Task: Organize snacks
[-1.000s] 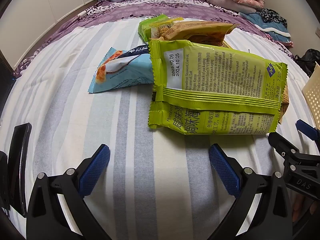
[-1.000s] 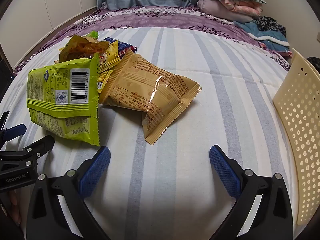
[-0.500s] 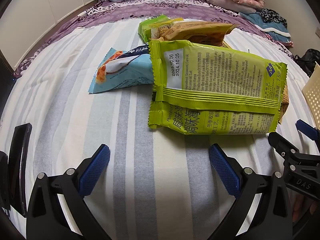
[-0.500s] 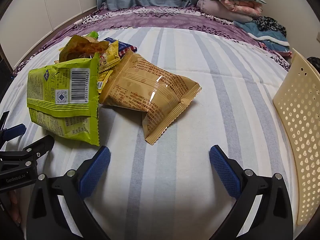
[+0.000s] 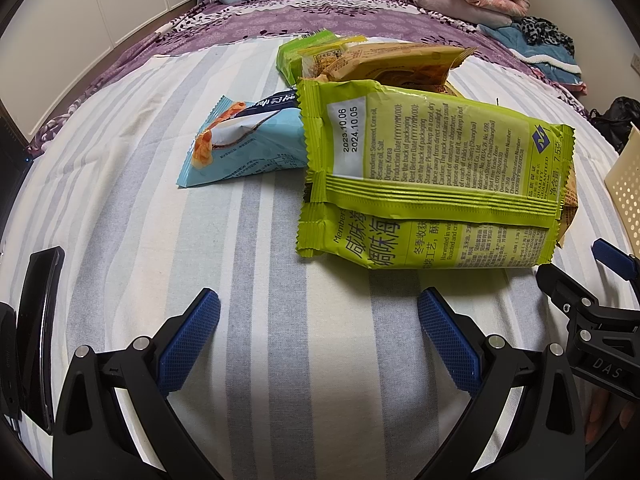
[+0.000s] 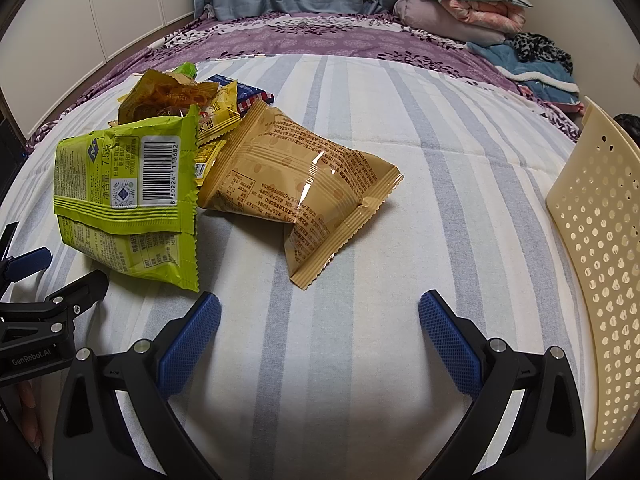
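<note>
You are holding both tongs low over the striped sheet of the bed, side by side. Your left tongs are standing wide apart with nothing between the blue pads, and your right tongs are gaping the same way, gripping nothing. The snacks are lying in a loose heap just ahead of you. The lime-green seaweed packet is sitting nearest your left tongs, overlapping a light blue packet on its left. The tan packet is lying ahead of your right tongs, touching the green one. More wrappers are piling up behind them. The cream perforated basket is standing at your far right, apart from the heap.
</note>
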A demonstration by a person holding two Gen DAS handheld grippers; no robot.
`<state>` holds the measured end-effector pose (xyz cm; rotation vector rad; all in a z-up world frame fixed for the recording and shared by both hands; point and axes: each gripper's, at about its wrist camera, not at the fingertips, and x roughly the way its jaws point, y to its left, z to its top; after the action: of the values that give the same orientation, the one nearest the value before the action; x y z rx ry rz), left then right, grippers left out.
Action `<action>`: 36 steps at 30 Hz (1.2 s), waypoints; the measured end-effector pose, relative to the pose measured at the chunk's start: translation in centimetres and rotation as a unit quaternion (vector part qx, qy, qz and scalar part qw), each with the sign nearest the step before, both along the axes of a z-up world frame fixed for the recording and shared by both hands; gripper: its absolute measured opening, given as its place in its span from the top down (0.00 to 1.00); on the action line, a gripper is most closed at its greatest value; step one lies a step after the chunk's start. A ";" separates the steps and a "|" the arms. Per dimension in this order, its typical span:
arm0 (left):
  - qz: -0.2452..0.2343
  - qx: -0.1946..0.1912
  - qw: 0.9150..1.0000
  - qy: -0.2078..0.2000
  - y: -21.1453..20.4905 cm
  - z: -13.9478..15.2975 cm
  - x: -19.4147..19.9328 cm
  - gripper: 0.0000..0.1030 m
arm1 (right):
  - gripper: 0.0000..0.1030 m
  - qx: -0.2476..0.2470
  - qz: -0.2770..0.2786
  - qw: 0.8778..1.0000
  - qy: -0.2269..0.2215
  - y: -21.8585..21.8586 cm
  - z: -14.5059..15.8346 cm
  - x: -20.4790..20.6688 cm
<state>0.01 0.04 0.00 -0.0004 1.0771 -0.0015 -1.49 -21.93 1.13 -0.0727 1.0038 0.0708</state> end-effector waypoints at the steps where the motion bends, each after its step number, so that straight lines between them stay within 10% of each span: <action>1: 0.000 0.000 1.000 0.000 0.0 0.0 0.0 0.02 | 0.05 0.000 0.000 1.000 0.000 0.0 0.0 0.0; 26: -0.004 -0.030 0.997 -0.066 3.0 5.3 -1.5 0.02 | 0.05 0.077 0.008 0.996 -0.044 -1.7 3.6 -2.3; 36: 0.039 -0.025 0.996 -0.073 7.9 6.8 1.3 0.02 | 0.05 0.096 0.119 0.984 -0.093 3.3 6.5 -2.7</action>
<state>1.32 7.92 6.79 -0.0857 0.9301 0.0418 -4.21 -18.65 7.66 -0.0223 0.7939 0.3734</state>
